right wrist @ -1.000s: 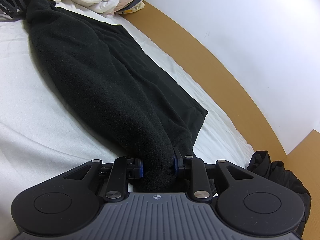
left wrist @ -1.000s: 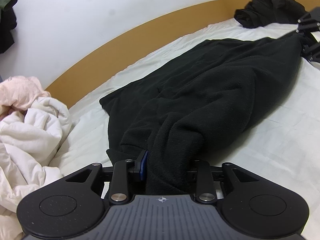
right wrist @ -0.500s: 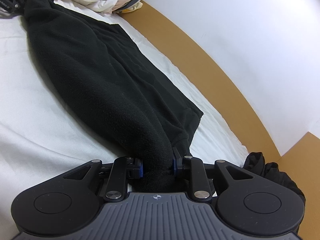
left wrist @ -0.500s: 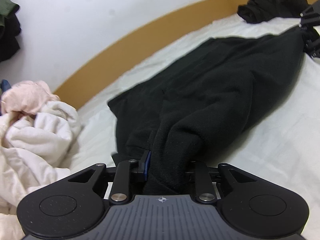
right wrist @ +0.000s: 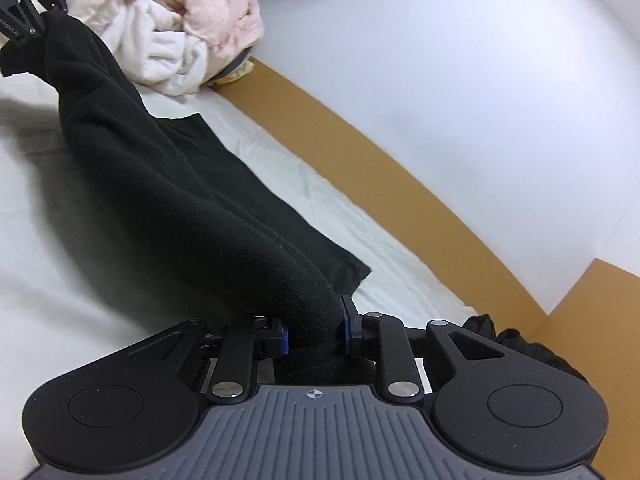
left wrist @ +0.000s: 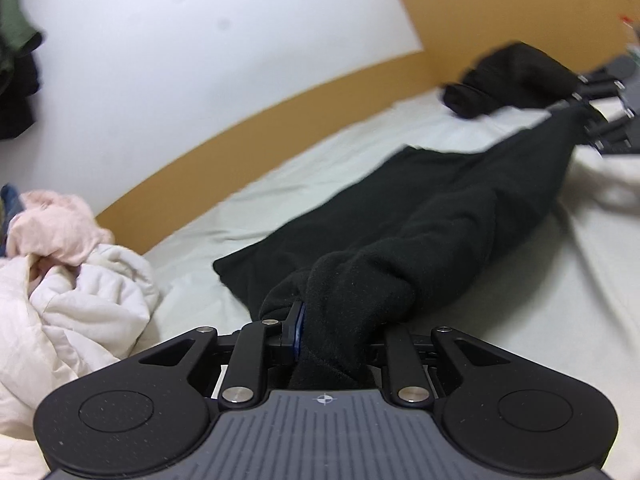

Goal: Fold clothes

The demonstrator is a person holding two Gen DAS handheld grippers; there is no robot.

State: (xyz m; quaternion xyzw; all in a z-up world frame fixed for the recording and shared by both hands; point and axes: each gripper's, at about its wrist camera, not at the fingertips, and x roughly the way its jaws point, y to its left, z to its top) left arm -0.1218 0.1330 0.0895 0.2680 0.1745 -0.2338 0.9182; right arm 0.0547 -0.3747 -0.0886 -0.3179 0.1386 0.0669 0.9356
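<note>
white wall, wooden bedframe (white sheet)

- You find white lettering printed on a black link of the left gripper, at the upper left edge of the right wrist view. It runs slantwise, the frame edge cuts it off, and it is too small to read with certainty.
- You see a small white crosshair mark on the ribbed grey body of the left gripper, in its own view. It is a symbol only, with no letters.
- You see the same crosshair mark on the grey body of the right gripper.
- You can read no other text, brand or number in either view.
</note>
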